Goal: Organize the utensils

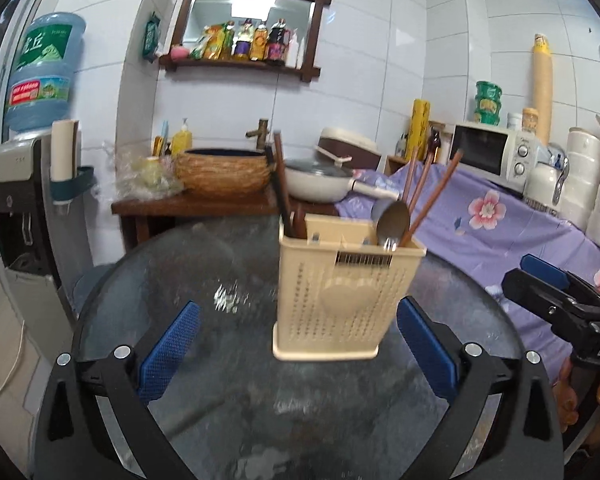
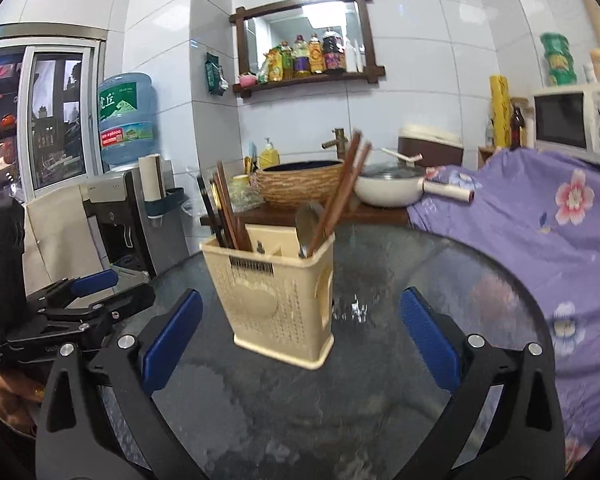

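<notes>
A beige perforated utensil holder [image 1: 342, 292] [image 2: 278, 296] stands upright on the round glass table [image 1: 228, 380] [image 2: 440, 272]. It holds brown chopsticks [image 1: 428, 196] [image 2: 342, 184], dark chopsticks [image 1: 282, 184] [image 2: 220, 208] in its other compartment, and a metal spoon [image 1: 392, 222] [image 2: 308, 224]. My left gripper [image 1: 298, 346] is open and empty, just in front of the holder. My right gripper [image 2: 300, 342] is open and empty, also just in front of it. Each gripper shows at the edge of the other's view: the right one [image 1: 548, 284], the left one [image 2: 96, 284].
A purple floral cloth [image 1: 500, 216] [image 2: 540, 216] covers a counter at the right, with a microwave [image 1: 492, 152] on it. A woven basin [image 1: 224, 172] and a white pan [image 1: 320, 184] sit on a wooden stand behind the table. A water dispenser [image 2: 116, 200] stands at the left.
</notes>
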### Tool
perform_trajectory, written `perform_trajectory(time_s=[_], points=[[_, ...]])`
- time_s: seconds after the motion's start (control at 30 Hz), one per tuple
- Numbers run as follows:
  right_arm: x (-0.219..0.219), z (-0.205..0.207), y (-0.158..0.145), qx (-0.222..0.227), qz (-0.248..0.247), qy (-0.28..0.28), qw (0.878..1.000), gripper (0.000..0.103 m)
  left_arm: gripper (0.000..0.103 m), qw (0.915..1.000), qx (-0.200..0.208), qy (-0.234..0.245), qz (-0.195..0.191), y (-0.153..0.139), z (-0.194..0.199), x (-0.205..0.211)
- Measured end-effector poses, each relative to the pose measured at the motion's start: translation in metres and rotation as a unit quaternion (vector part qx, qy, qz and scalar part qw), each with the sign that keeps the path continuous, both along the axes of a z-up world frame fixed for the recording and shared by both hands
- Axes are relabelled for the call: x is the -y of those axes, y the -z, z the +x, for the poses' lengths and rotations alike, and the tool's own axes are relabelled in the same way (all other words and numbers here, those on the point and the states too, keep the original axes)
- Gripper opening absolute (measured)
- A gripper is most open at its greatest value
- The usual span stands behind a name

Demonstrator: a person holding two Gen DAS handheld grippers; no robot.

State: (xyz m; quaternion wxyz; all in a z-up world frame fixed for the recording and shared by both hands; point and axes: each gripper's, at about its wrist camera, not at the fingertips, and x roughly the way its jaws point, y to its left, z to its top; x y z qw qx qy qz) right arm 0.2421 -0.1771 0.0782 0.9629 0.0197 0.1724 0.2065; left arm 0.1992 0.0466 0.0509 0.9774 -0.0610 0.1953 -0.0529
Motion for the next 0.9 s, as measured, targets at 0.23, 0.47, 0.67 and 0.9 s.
perform_trajectory(time_s=[0.23,0.47,0.67,0.9], points=[[0.012,-0.043,0.051,-0.047,0.013,0.006,0.999,0.097,0.097,0.9993,-0.032,-0.015,0.011,0.032,-0.036,0.004],[0.016,-0.093,0.062,-0.015,-0.01,-0.01,1.0,0.097,0.097,0.9991,-0.03,-0.028,-0.01,0.04,-0.078,0.0],[0.022,-0.128,0.055,0.005,0.007,-0.015,1.0,0.097,0.097,0.9992,-0.031,-0.025,0.002,0.039,-0.104,0.009],[0.024,-0.156,0.048,0.026,-0.002,-0.014,1.0,0.097,0.097,0.9994,-0.021,-0.024,0.016,0.031,-0.127,0.023]])
